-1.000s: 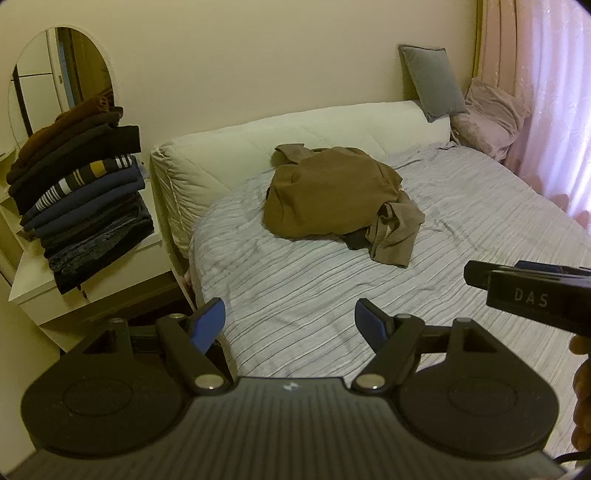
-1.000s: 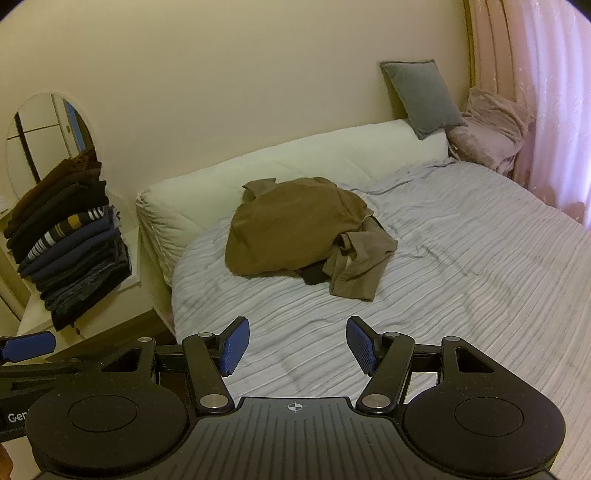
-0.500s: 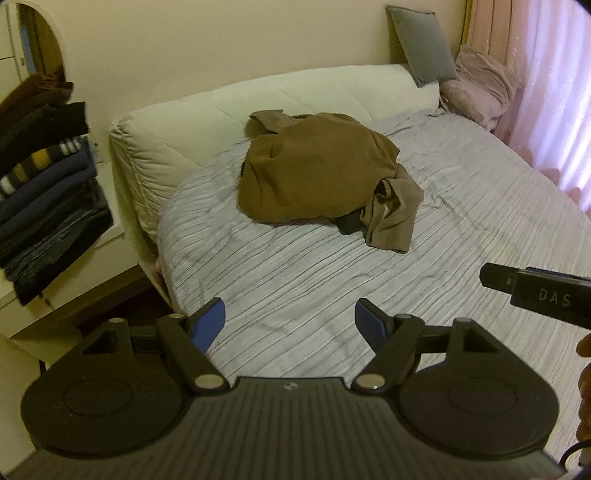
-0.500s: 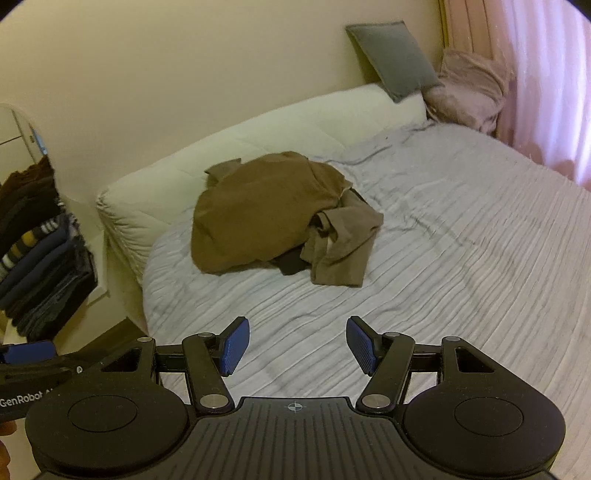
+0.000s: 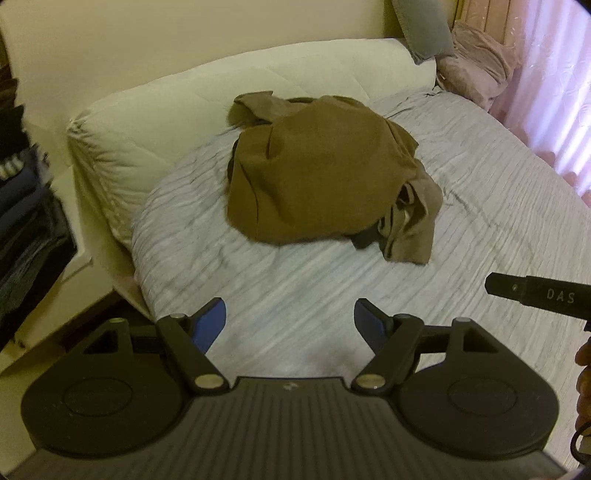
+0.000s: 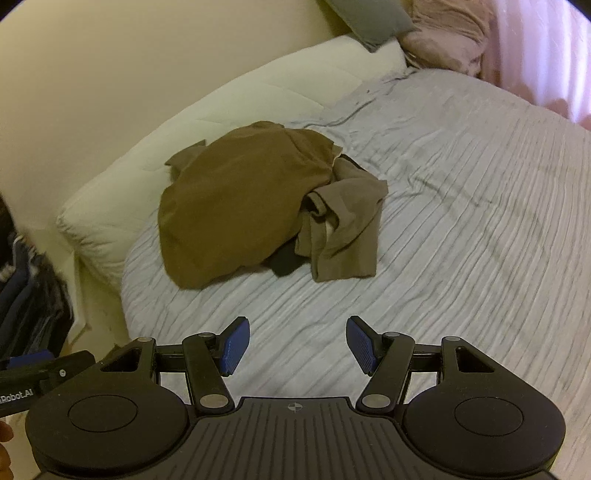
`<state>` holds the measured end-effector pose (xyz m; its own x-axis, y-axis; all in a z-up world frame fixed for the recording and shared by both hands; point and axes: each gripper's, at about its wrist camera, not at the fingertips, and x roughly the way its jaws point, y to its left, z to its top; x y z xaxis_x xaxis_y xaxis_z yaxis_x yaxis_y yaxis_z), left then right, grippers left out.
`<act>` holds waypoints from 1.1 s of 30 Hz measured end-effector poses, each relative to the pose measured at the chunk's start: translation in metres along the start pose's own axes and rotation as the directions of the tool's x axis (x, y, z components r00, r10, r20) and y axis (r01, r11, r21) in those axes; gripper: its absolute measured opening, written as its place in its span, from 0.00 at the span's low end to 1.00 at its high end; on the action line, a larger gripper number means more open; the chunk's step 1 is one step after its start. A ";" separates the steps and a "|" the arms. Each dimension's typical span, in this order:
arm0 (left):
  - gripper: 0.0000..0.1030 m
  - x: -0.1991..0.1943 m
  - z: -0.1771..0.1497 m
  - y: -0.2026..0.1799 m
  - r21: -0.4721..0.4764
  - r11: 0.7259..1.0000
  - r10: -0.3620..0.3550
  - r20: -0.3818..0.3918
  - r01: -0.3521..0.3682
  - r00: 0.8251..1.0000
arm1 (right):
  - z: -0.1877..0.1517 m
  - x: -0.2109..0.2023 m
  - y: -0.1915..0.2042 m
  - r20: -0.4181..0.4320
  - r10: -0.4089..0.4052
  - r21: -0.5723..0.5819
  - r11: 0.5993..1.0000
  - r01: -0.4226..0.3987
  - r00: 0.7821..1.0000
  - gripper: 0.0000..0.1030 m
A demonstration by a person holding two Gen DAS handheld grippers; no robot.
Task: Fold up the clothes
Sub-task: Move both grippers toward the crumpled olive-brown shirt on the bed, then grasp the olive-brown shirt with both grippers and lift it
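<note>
A crumpled brown garment (image 5: 317, 173) (image 6: 240, 206) lies in a heap on the grey striped bed (image 5: 303, 295) (image 6: 461, 236), close to the cream headboard. A lighter brown piece (image 6: 343, 229) and a bit of dark cloth (image 6: 282, 260) stick out at its right side. My left gripper (image 5: 290, 323) hovers over the bed's near part, open, with nothing between its blue pads. My right gripper (image 6: 297, 345) is likewise open and empty, short of the heap. Part of the right gripper shows at the right edge of the left wrist view.
A cream padded headboard (image 5: 155, 110) runs along the wall. A grey cushion (image 6: 369, 18) and a pink bundle (image 5: 480, 55) sit at the bed's far corner by pink curtains (image 5: 554, 92). A stack of folded dark clothes (image 5: 26, 206) stands on a white side table at the left.
Both grippers have moved forward and down toward the bed. The brown heap looks larger and nearer, and the clothes stack and mirror have slid out to the left edge. Jaws unchanged.
</note>
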<state>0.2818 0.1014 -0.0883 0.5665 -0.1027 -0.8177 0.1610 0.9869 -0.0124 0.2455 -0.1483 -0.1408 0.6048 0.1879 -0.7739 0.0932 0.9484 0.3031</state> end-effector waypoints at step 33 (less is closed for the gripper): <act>0.69 0.245 0.145 0.050 -0.001 0.982 -0.187 0.009 0.187 0.982 | 0.069 0.242 -0.077 0.109 0.173 0.670 0.715 -0.201 0.979 0.60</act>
<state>0.5453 0.1074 -0.2057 0.5332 -0.2868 -0.7959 0.2631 0.9503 -0.1662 0.4395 -0.1933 -0.3130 0.6942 0.3207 -0.6444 0.4747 0.4690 0.7448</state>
